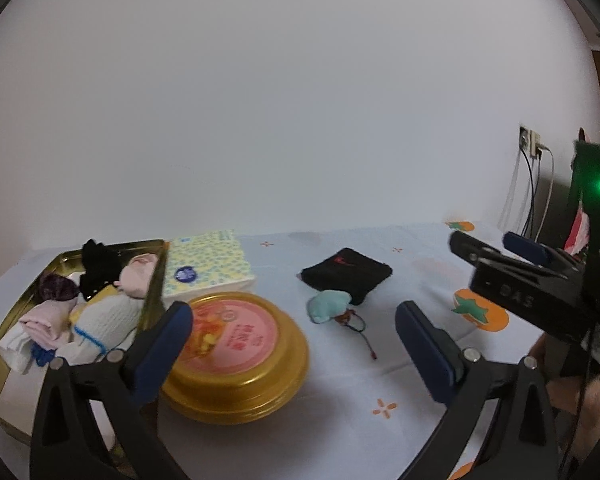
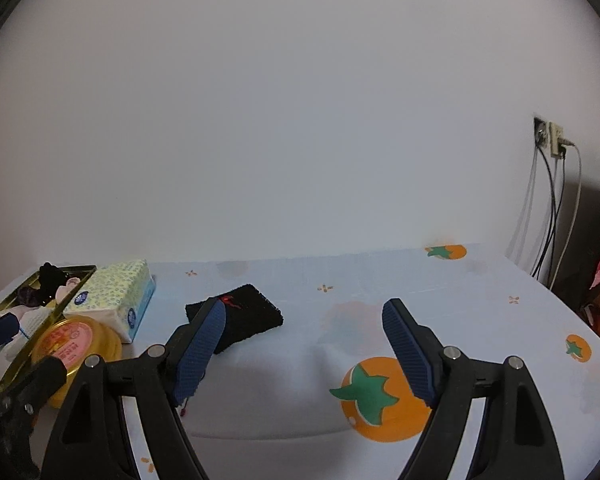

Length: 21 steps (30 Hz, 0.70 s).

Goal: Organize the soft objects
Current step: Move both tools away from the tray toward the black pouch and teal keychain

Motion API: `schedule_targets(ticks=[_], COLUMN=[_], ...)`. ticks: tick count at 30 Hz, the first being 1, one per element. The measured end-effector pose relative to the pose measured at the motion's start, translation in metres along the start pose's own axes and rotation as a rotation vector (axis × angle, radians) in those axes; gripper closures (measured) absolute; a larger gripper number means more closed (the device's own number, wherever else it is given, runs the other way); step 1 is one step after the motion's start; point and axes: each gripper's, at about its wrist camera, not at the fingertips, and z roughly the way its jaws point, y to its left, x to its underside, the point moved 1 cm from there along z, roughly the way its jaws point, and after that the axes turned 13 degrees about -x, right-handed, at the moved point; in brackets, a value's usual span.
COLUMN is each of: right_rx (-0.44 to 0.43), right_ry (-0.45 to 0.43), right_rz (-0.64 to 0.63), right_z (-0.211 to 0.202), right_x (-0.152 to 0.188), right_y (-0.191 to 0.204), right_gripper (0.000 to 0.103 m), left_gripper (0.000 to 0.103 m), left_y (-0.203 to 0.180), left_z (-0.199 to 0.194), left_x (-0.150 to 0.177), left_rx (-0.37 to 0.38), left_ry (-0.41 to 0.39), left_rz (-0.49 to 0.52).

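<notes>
Fingers of both the left gripper (image 1: 294, 340) and right gripper (image 2: 304, 336) stand wide apart and empty, so a pick-up seems pending: the black cloth (image 1: 347, 274) and teal plush (image 1: 328, 306) lie loose beside the gold tray (image 1: 4, 368) of soft things, needing a reach-and-pinch.

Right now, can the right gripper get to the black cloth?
Probably yes. The right gripper has its jaws open and empty, and the black cloth lies flat on the table just ahead, by its left finger. Nothing stands between them; only the little teal toy sits close by.
</notes>
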Motion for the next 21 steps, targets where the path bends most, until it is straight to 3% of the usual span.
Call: schedule_targets(ticks=[12, 15, 19, 21], right_rx=[-0.027, -0.028, -0.029, -0.03], right_ry=[0.015, 0.008, -0.001, 0.007], right_rz=[0.069, 0.084, 0.135, 0.155], right_z=[0.007, 0.006, 0.004, 0.005], right_x=[-0.004, -0.005, -0.004, -0.004], right_y=[-0.021, -0.026, -0.037, -0.041], right_gripper=[0.02, 0.02, 0.02, 0.02], left_gripper=[0.0, 0.0, 0.002, 0.011], left_y=[-0.031, -0.051, -0.06, -0.062], left_z=[0.017, 0.029, 0.053, 0.067], left_x=[-0.01, -0.019, -0.027, -0.029], left_rx=[0.025, 0.027, 0.033, 0.054], left_ry=[0.019, 0.027, 0.088, 0.146], left_rz=[0.031, 0.1, 0.116, 0.111])
